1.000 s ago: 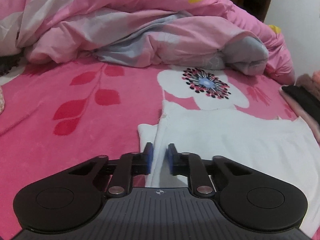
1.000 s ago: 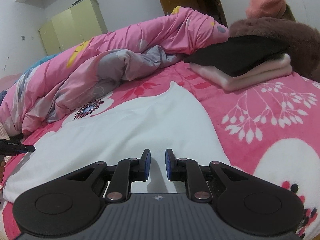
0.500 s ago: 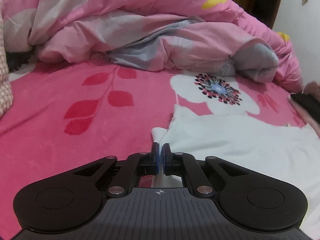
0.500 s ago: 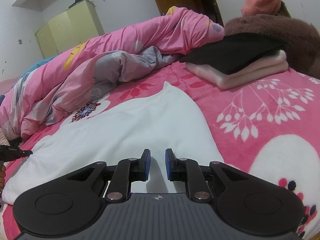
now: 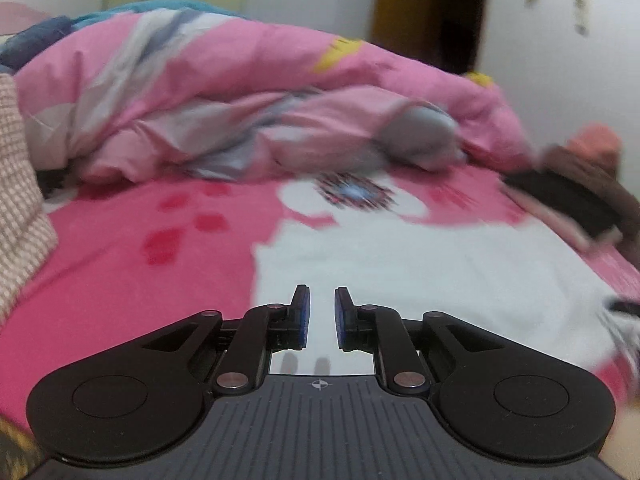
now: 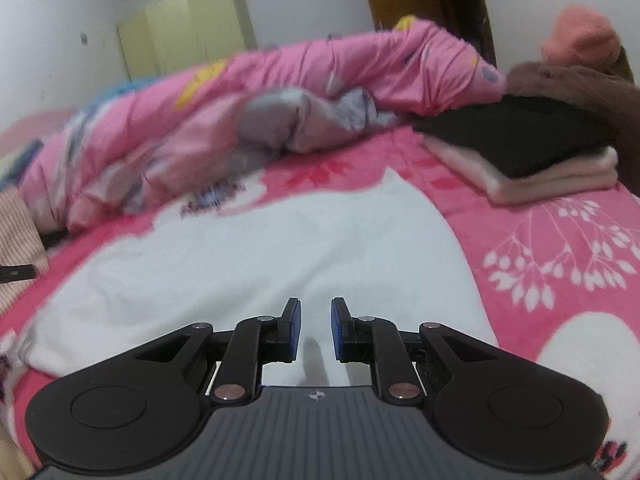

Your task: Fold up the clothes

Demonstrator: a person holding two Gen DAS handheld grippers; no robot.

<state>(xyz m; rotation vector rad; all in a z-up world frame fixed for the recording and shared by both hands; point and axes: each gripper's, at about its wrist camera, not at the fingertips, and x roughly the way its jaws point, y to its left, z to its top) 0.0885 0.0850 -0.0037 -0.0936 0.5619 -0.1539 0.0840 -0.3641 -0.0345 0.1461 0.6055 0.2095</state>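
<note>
White garment [image 5: 420, 264] flat under L gripper [image 5: 322, 314], jaws just opened, nothing between.

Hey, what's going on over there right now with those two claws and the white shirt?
Left gripper just opened, empty. Right gripper open, empty. White garment flat on the bed, unheld. Nothing on it.

Left tool [image 5: 322, 312] jaws just opening, empty, right tool [image 6: 316, 328] slightly parted, empty
</note>
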